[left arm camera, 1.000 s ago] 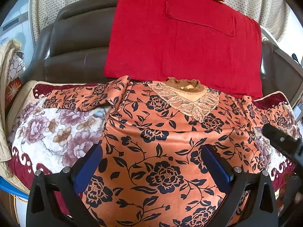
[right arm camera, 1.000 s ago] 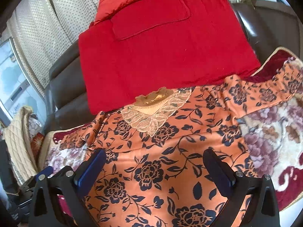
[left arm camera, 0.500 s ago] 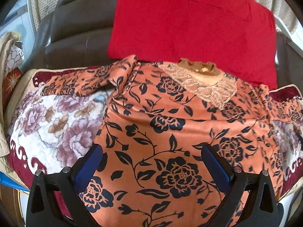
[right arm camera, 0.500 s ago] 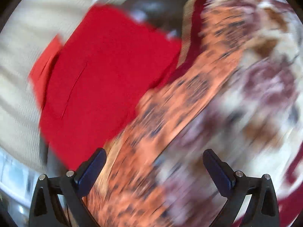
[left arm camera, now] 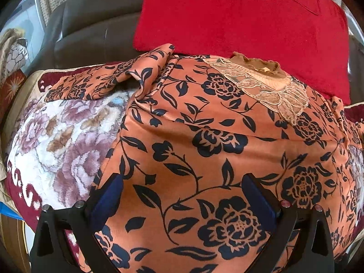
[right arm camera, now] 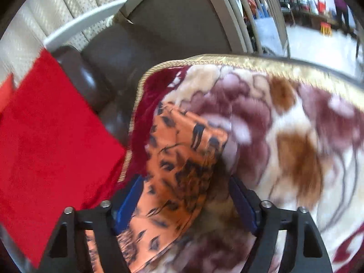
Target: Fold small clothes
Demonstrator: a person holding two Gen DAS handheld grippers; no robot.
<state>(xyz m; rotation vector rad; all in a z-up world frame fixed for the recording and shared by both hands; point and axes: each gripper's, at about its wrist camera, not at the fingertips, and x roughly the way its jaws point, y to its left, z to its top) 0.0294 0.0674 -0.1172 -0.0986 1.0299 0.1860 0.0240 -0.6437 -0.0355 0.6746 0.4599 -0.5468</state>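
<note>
The orange floral blouse [left arm camera: 204, 141] lies spread flat on the plush flowered blanket [left arm camera: 56, 141], its lace collar [left arm camera: 268, 86] at the far end from your left claw [left arm camera: 182, 200], up against the red cushion [left arm camera: 238, 16]. One sleeve [left arm camera: 109, 79] runs off to the far left of that claw, rumpled at the shoulder. Your left claw hangs over the lower body of the blouse with its blue pads [left arm camera: 107, 200] spread wide, one near the garment's left edge and the other over the printed cloth; nothing is pinched between them, so it is released.

In your right wrist view, the other sleeve's end [right arm camera: 182, 159] runs straight out from between your right claw's [right arm camera: 185, 202] pads [right arm camera: 127, 204], lying on the blanket [right arm camera: 295, 136]. Those jaws are closing with the sleeve between them. The left pad is against the cloth's edge; the right pad stands apart from it, so there is no grip on it yet. The red cushion [right arm camera: 45, 147] sits to the left of this claw, the brown leather sofa back [right arm camera: 109, 68] beyond it.
</note>
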